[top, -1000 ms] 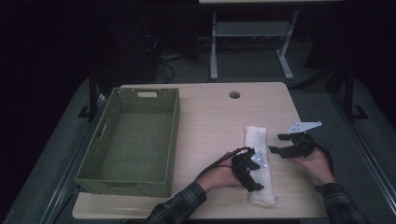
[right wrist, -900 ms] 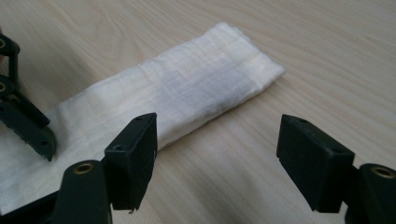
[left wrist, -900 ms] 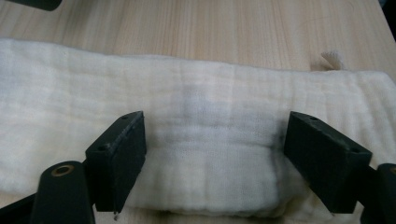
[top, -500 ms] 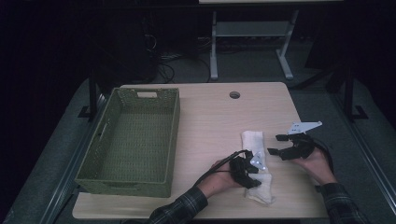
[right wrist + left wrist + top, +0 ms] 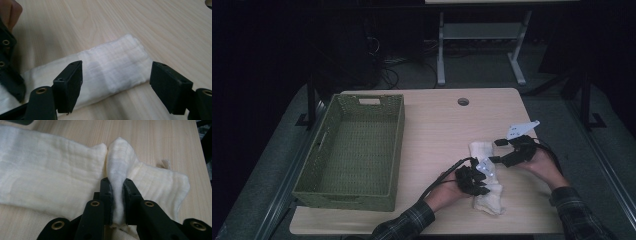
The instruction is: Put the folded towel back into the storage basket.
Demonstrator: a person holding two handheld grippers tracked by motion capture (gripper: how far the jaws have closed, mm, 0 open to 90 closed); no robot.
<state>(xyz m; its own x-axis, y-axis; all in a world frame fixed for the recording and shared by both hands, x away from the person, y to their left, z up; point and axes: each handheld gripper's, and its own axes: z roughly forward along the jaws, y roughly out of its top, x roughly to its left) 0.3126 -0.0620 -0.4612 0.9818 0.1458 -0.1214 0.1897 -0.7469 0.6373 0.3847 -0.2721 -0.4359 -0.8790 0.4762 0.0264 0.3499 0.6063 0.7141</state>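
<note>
Cream muslin cloth (image 5: pixel 57 172) laid folded on the wooden desk (image 5: pixel 437 125), a raised fold pinched (jaws just closed) by the left gripper (image 5: pixel 117 195), right gripper (image 5: pixel 116 82) held apart above its far end.

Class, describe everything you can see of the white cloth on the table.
The white cloth is a cream, loosely woven, gauze-like fabric folded into a long strip. It lies flat on the light wooden table, right of the green woven basket. The left tool has just closed on a raised fold near its middle, pinching it upright. The right tool stands open over the far end, not gripping it.
</note>
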